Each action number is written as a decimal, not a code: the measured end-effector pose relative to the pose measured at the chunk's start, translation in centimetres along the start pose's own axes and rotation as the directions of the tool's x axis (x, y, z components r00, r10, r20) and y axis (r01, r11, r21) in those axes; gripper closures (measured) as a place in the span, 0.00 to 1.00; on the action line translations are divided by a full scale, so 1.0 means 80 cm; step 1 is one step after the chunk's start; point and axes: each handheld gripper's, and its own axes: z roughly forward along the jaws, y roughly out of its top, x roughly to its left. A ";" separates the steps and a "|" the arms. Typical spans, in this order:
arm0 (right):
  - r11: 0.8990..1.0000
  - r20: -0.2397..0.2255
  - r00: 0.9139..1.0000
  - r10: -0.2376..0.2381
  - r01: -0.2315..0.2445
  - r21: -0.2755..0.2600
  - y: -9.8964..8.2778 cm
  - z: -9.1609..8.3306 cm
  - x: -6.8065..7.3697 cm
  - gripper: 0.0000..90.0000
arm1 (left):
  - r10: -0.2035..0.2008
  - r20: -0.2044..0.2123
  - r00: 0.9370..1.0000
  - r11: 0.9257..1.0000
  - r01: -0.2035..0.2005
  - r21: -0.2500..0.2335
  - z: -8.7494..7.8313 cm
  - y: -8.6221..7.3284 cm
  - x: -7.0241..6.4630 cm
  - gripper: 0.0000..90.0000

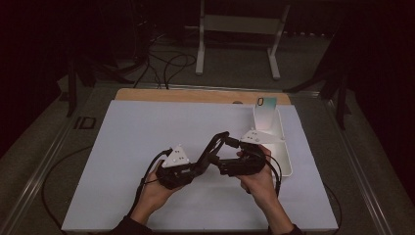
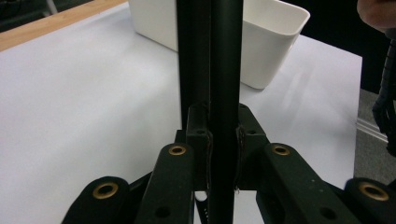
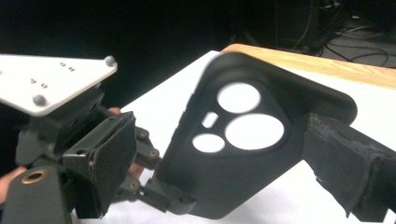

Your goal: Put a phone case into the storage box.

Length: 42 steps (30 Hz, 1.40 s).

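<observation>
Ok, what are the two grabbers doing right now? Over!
Left gripper shut on the black phone case. Right gripper clamped on its other end. Case held up over the white mat. White bin beside, nothing blocking.

— Position of the phone case (image 1: 214, 145)?
— Above the middle of the tabletop (image 1: 122, 147), between the left gripper (image 1: 205, 157) and the right gripper (image 1: 227, 142), held by both.
— And the bin (image 1: 281, 147)?
— On the tabletop at its right side, just right of the right hand (image 1: 259, 178); a card (image 1: 265, 113) stands in its far end.
</observation>
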 end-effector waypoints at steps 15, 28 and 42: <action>0.971 -0.023 0.976 0.219 -0.220 -0.094 -0.005 0.006 -0.029 0.11 | -0.001 -0.007 1.000 0.999 0.000 -0.051 -0.004 0.003 -0.005 0.89; 0.956 -0.038 0.964 0.265 -0.268 -0.122 -0.003 0.015 -0.030 0.12 | -0.001 0.019 1.000 0.998 0.002 -0.060 -0.002 0.004 -0.008 0.89; 0.979 0.022 0.987 0.161 -0.157 -0.131 0.002 0.010 -0.015 0.15 | 0.016 -0.007 1.000 0.999 -0.016 -0.034 0.006 0.005 -0.014 0.46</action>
